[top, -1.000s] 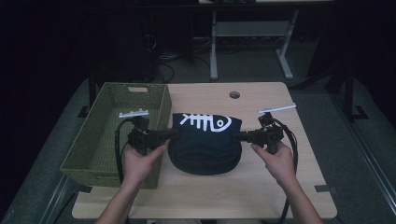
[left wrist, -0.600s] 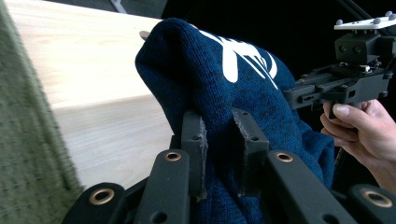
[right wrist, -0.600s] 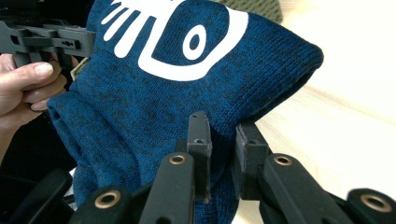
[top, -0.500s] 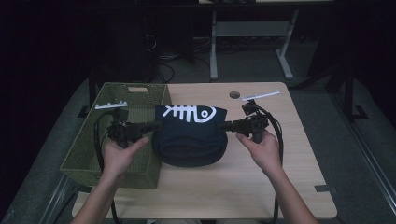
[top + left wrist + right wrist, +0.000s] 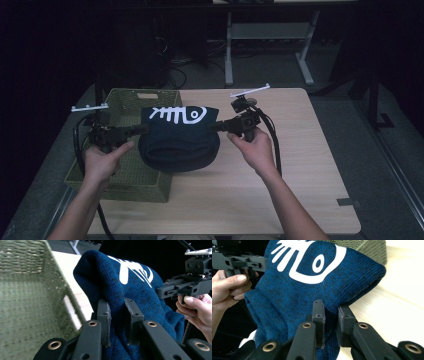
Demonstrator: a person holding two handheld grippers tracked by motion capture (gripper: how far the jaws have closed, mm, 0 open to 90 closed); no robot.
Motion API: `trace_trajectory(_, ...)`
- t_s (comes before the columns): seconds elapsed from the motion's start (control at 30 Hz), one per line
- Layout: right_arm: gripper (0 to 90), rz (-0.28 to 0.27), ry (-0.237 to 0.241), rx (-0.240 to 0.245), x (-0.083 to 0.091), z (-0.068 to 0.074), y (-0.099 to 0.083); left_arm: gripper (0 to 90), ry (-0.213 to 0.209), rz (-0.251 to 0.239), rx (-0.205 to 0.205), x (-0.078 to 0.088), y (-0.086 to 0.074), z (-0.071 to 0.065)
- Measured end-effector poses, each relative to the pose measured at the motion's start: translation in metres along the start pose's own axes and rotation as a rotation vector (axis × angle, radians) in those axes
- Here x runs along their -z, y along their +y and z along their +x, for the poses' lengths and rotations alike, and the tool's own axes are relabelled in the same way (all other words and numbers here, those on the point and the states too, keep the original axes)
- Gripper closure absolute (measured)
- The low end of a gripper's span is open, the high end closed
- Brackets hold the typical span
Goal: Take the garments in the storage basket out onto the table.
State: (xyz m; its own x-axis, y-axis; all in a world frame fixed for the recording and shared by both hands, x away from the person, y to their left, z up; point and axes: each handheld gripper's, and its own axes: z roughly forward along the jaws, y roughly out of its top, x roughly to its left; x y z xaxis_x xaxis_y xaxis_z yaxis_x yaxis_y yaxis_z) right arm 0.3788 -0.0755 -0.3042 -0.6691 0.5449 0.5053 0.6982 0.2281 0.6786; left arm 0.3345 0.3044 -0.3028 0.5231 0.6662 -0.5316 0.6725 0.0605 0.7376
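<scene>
Surface: wooden table point(image 5: 300, 165) in a dark room.
Sweater: blue sweater point(image 5: 178, 140) held up between both grippers, hanging over the basket's 3 o'clock rim.
Basket: green basket point(image 5: 125, 177) at the table's 9 o'clock.
Left gripper point(image 5: 119, 315): clenched on sweater.
Right gripper point(image 5: 331, 315): clenched on sweater.
</scene>
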Motion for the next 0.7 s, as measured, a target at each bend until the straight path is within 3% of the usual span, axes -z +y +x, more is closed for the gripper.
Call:
trace_trajectory(0.43,78.7,0.032,0.022,0.02,-0.043,0.013,0.021,77.0,0.044,-0.012,0.026,0.027,0.003,0.03)
trace_trajectory(0.7,78.7,0.041,0.035,0.018,-0.063,0.019,0.031,77.0,0.039,-0.008,0.048,0.041,0.004,0.049)
